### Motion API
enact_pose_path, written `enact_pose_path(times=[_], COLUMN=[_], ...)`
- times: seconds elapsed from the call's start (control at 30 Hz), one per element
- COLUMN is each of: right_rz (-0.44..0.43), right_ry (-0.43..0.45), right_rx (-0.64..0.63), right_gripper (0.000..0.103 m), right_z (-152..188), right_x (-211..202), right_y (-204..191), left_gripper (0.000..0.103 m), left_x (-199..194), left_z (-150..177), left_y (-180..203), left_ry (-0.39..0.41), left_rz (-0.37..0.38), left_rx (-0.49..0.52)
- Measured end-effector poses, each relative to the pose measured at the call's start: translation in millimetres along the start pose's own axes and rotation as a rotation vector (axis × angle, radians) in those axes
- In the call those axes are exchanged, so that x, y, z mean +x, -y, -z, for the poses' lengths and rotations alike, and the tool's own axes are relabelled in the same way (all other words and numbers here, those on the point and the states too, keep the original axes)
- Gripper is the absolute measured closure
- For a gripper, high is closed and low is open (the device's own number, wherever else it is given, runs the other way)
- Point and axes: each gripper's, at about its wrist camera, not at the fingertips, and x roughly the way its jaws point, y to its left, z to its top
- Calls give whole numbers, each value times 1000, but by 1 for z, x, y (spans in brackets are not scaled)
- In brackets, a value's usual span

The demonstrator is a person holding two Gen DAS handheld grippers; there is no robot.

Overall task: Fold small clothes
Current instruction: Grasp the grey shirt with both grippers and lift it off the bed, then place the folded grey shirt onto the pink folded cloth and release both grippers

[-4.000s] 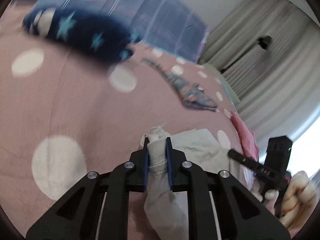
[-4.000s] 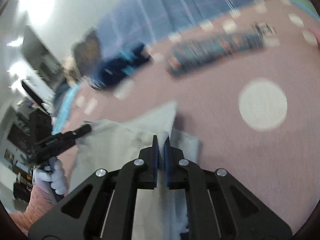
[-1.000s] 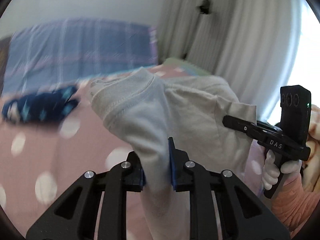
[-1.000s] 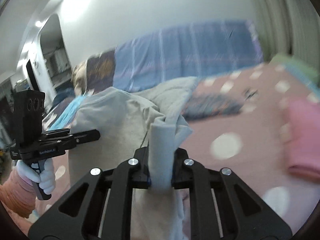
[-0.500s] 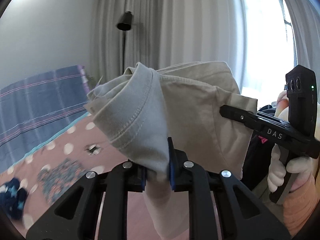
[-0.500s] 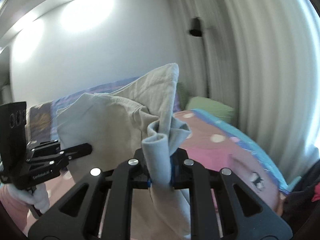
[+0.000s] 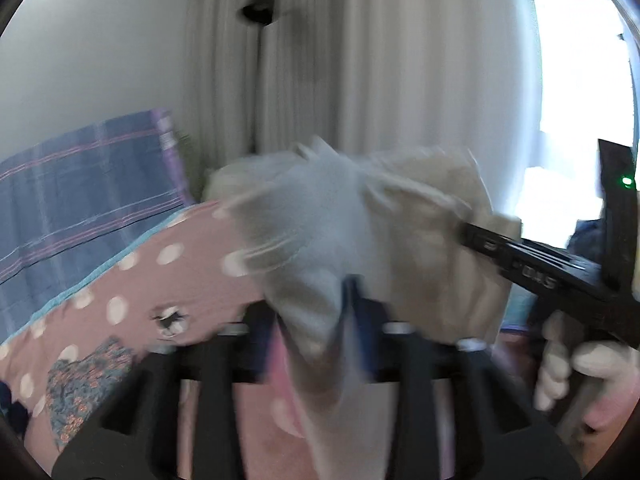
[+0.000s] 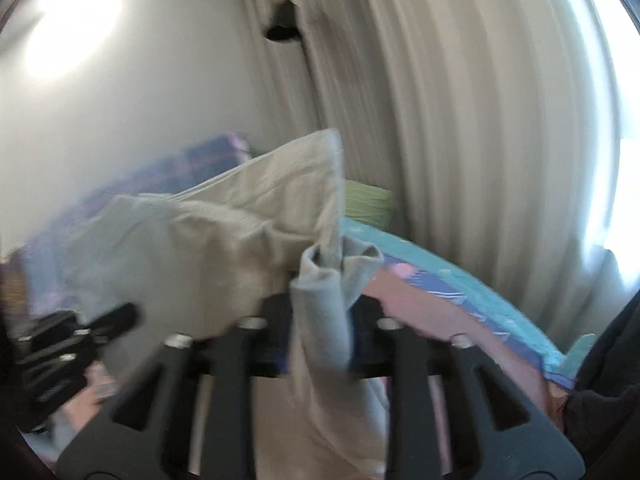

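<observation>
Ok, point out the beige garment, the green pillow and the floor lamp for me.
beige garment (image 8: 240,216): right wrist view, on its raised flat panel.
green pillow (image 8: 366,202): right wrist view, on its front face.
floor lamp (image 7: 260,10): left wrist view, on the dark shade.

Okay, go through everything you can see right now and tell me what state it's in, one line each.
Beige garment: bunched, lifted off the bed, a fold between each gripper's jaws.
Left gripper: jaws just opening, cloth between them, blurred.
Right gripper: jaws just opening, cloth between them.
Polka-dot bedspread: spread flat.
Patterned garment: lying on the bedspread.
Curtains: drawn.
</observation>
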Motion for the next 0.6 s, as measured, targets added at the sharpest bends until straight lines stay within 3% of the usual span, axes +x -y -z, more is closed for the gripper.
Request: enact_pose_path(times=[0.03, 0.13, 0.23, 0.27, 0.33, 0.4, 0.53, 0.6], right_rz=[37, -20, -25, -7, 35, 63, 31, 52], right_ry=[-28, -98, -161, -231, -295, -243, -292, -299], right_rx=[26, 66, -49, -105, -169, -197, -68, -50], right_gripper=[53, 53, 53, 51, 45, 41, 40, 40], right_z=[6, 36, 73, 92, 116, 134, 131, 131], right_x=[11, 23, 29, 39, 52, 52, 54, 36], right_y=[5, 12, 1, -3, -4, -3, 12, 13], left_gripper=[46, 46, 45, 44, 40, 40, 37, 35], left_x=[16, 45, 71, 82, 83, 80, 72, 55], left_z=[8, 37, 76, 90, 106, 109, 107, 108], left_y=[-9, -23, -22, -20, -20, -23, -26, -21], left_ry=[-39, -140, -238, -287, -246, -227, -254, -244], left_rz=[-22, -24, -19, -13, -40, -37, -29, -41], left_rx=[-8, -10, 52, 73, 82, 63, 37, 24])
